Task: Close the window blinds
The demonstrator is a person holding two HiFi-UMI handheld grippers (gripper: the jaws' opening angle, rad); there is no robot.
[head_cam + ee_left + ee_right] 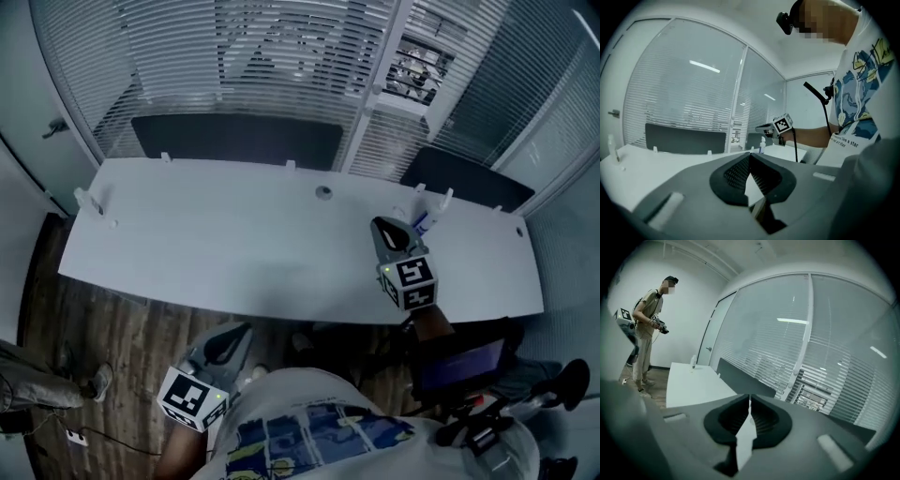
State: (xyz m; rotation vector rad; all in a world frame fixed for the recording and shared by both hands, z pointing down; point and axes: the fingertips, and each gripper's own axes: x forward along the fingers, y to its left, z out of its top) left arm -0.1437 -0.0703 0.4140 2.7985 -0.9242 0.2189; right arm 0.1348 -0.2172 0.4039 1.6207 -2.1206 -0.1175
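We face the window blinds (244, 56), which span the glass wall beyond the white table (234, 253). Our right gripper (386, 228) hovers over the table's far right part, clenched on nothing. Our left gripper (228, 342), likewise clenched and empty, hangs just short of the table's near edge.

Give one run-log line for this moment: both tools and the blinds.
left tool: shut, empty, short of desk | right tool: shut, empty, above desk | blinds: not touched
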